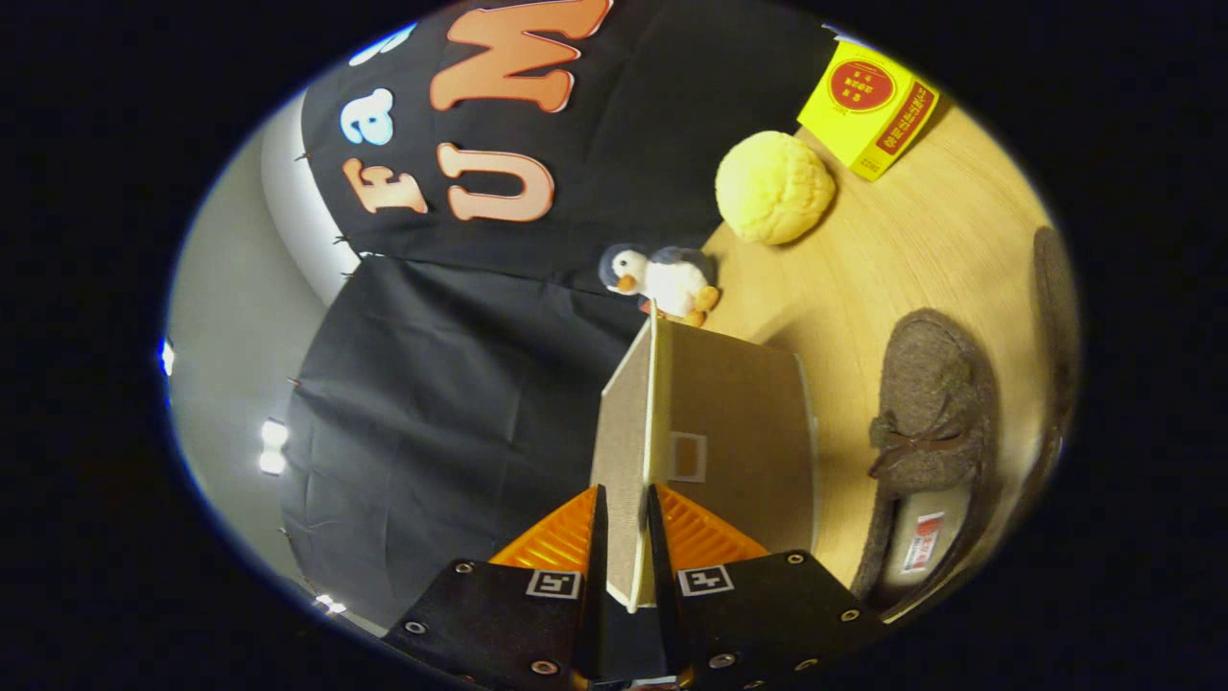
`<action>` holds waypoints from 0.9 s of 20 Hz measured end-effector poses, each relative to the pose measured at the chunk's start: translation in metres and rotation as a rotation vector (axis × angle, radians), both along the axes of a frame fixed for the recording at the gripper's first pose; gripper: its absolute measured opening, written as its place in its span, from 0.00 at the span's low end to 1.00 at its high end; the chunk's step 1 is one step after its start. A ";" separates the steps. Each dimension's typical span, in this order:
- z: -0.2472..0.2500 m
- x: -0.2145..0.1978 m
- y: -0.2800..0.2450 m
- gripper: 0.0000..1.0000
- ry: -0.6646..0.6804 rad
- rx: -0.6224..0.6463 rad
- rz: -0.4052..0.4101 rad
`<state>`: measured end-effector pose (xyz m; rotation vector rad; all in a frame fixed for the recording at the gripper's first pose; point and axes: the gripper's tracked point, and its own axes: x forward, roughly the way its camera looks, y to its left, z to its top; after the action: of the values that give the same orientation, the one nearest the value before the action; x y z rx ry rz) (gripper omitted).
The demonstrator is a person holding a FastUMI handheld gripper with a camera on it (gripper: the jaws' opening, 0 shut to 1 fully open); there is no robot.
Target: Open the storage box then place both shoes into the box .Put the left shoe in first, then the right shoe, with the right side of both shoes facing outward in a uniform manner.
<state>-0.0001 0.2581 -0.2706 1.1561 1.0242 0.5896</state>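
The tool (625, 537) pinches the storage box lid (628, 432) by its edge, both fingers pressed on it to swing it open, while the brown shoe (926, 441) waits on the tabletop (892, 259) beside the box.

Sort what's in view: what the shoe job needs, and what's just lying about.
For the job:
claw, shut on the box lid
box
shoe
second shoe, beyond it

Lying about:
penguin toy
yellow bun
yellow carton

wooden table (902, 259) bears box (739, 422), shoe (926, 422), penguin (662, 278), bun (775, 187).
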 end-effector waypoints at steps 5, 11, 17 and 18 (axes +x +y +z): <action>0.004 -0.011 0.022 0.23 0.107 0.067 0.028; 0.029 -0.010 0.038 0.01 0.111 0.129 0.018; 0.094 0.006 0.061 0.01 0.013 0.181 0.022; 0.105 0.006 0.068 0.01 -0.001 0.186 0.032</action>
<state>0.0056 0.3262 -0.1656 1.3036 1.0047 0.7220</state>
